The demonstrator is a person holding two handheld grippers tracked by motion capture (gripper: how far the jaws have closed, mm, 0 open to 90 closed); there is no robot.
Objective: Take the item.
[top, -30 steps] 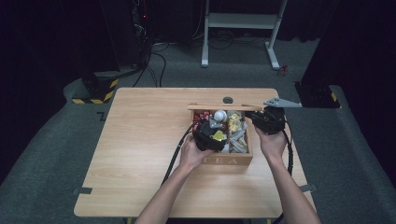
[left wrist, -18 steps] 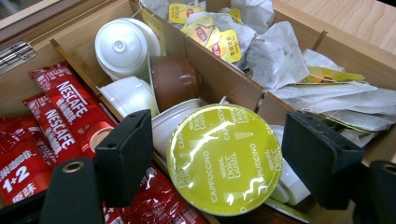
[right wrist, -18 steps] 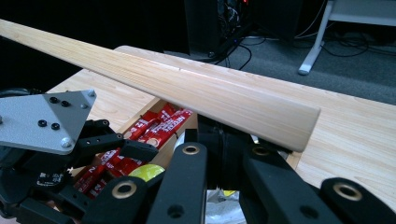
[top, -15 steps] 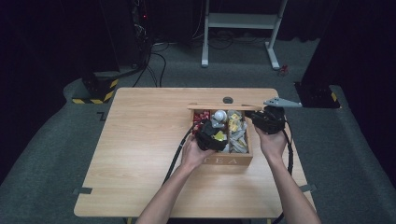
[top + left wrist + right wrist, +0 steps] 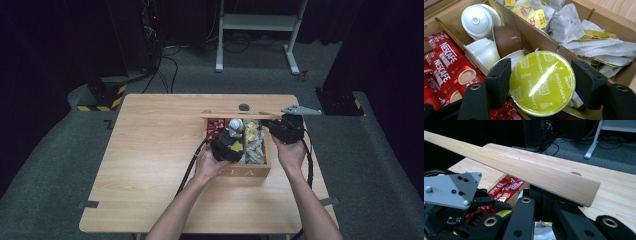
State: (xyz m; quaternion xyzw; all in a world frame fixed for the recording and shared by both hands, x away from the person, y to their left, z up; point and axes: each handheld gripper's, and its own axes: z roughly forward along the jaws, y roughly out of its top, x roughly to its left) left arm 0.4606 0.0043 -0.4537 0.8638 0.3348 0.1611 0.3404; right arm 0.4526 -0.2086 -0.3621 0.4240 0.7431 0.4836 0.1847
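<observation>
The green-lidded capsule is pinched at its rim between the left gripper jaws, just above the box's middle compartment — it is best kept level. The lid is clamped open by the right gripper.

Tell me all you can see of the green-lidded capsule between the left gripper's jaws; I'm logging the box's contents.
The capsule is round, with a shiny yellow-green foil lid printed "Cappuccino" and "Dolce Gusto" in white. A pale cup body shows under its rim. It faces the camera, tilted, above the middle compartment of the wooden box. The left gripper has a jaw on each side; the left jaw touches the rim, while contact on the right is unclear.
</observation>
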